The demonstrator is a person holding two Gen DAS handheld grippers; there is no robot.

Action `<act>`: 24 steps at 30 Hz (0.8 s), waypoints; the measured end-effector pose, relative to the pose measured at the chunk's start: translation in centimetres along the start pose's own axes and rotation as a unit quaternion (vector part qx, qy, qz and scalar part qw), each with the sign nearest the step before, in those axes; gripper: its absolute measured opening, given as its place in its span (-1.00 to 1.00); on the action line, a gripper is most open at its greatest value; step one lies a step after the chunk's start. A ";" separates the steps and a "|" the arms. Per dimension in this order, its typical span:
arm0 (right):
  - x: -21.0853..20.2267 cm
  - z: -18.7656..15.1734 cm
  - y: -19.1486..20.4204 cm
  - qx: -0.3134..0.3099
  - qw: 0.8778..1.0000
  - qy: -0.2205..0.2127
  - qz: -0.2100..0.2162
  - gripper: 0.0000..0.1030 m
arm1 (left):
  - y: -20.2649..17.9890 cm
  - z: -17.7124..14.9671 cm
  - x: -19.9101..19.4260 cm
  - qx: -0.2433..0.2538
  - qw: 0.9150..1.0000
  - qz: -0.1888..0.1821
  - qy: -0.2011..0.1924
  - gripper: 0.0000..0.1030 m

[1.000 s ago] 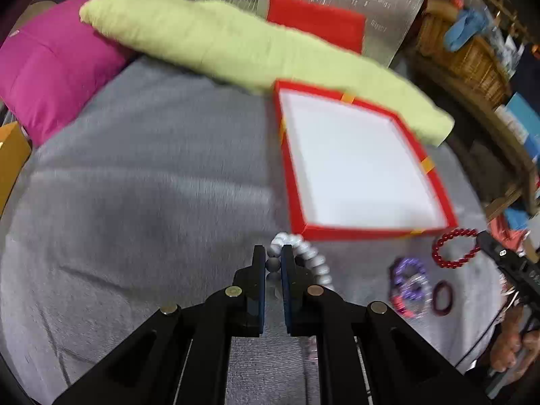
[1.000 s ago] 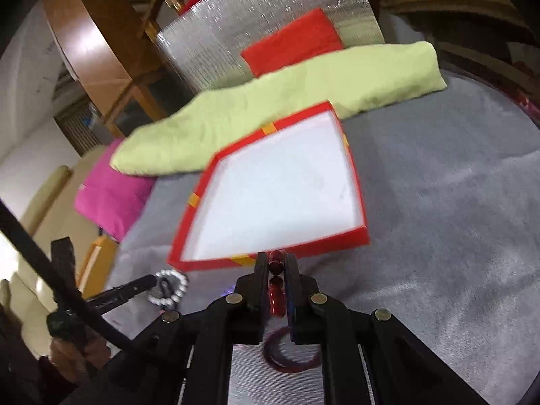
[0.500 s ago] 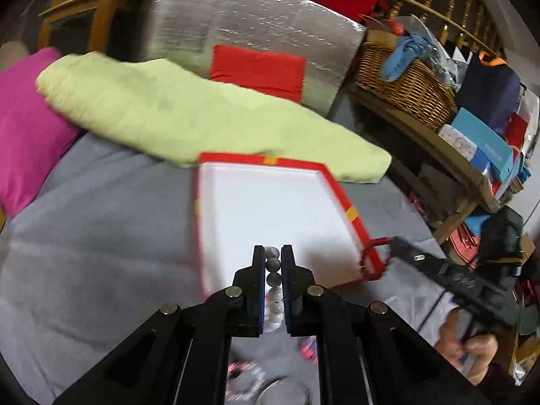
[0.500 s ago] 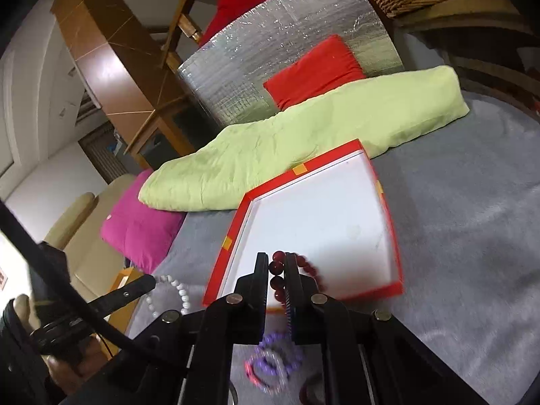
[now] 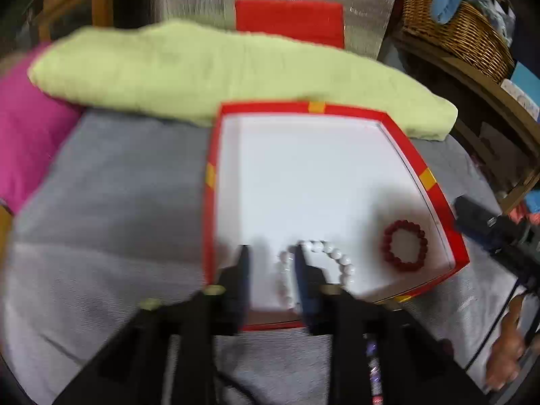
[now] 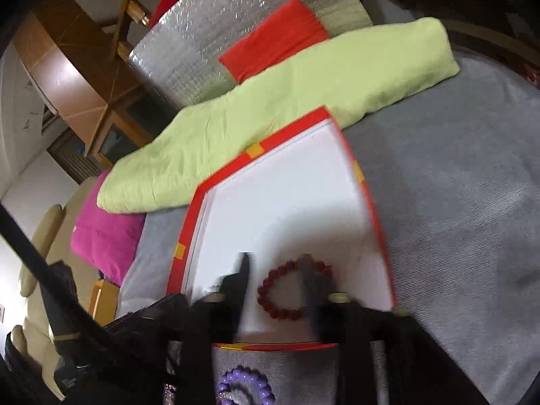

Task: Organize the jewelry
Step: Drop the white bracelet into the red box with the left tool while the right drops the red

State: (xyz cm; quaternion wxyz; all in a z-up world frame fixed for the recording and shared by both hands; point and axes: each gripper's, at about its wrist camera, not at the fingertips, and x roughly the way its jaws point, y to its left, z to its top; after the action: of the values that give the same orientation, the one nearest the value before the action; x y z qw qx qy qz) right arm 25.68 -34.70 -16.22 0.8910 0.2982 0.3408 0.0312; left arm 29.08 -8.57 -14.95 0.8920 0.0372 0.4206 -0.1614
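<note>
Red box (image 5: 438, 199), white-lined, shallow, yellow tape tabs on its rim: it sits on the grey cloth (image 5: 108, 202) in front of the green cushion (image 5: 202, 67). Half a second ago its floor was bare and you carried a bracelet over it in each tool; now both bracelets lie inside, so two pieces are filed and your tools are free

Left gripper (image 5: 271, 253): fingers spread, nothing pinched. Half a second ago they were pressed onto the white beads. The right finger's tip overlaps the bead ring; whether it touches, you cannot tell

Right gripper (image 6: 275, 260): fingers spread, nothing pinched, where before they clamped the red beads. The tips straddle the released ring

White bead bracelet (image 5: 341, 263): pale round beads in a loose open loop, flat on the lining near the box's front wall, left of the red one and apart from it

Red bead bracelet (image 5: 404, 247): dark red, small even beads, a neat closed circle near the box's right front corner, clear of the wall

Purple bead bracelets (image 6: 244, 386): outside the box on the cloth, just in front of its near wall. Judged next: these remain for you to collect, so the sorting looks about half done
</note>
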 end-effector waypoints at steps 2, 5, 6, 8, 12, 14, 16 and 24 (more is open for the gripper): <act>-1.4 0.1 -0.1 -0.002 1.000 -0.010 0.000 0.10 | -0.2 -0.4 -1.3 0.014 0.999 0.035 -0.020 -0.02; -3.4 -0.3 0.5 -0.020 1.000 -0.005 -0.003 0.10 | -0.5 -1.4 -3.5 0.044 0.996 0.075 -0.031 -0.01; -4.0 -0.6 0.7 -0.028 1.000 -0.005 -0.004 0.10 | -0.6 -1.8 -4.1 0.050 0.995 0.082 -0.034 -0.01; -5.2 -1.6 1.4 -0.048 0.999 0.001 -0.013 0.10 | -0.9 -2.7 -5.5 0.063 0.992 0.097 -0.046 0.01; -7.0 -3.8 1.8 -0.080 0.996 0.024 -0.027 0.10 | -0.7 -4.3 -8.6 0.067 0.989 0.112 -0.064 0.03; -7.8 -4.6 2.0 -0.092 0.995 0.026 -0.030 0.10 | -0.5 -4.7 -9.8 0.064 0.989 0.113 -0.072 0.05; -9.0 -5.4 2.1 -0.099 0.994 0.022 -0.032 0.10 | -0.3 -5.5 -11.2 0.060 0.988 0.113 -0.081 0.07; -12.0 -8.6 2.6 -0.109 0.993 0.028 -0.031 0.10 | 0.4 -7.4 -14.0 0.034 0.989 0.101 -0.099 0.13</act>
State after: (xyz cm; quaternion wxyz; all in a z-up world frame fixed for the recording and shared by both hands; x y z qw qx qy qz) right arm 11.54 -31.33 -12.80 0.9091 0.1872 0.3690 0.0486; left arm 15.38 -3.12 -9.04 0.9391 0.0943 0.3187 -0.0873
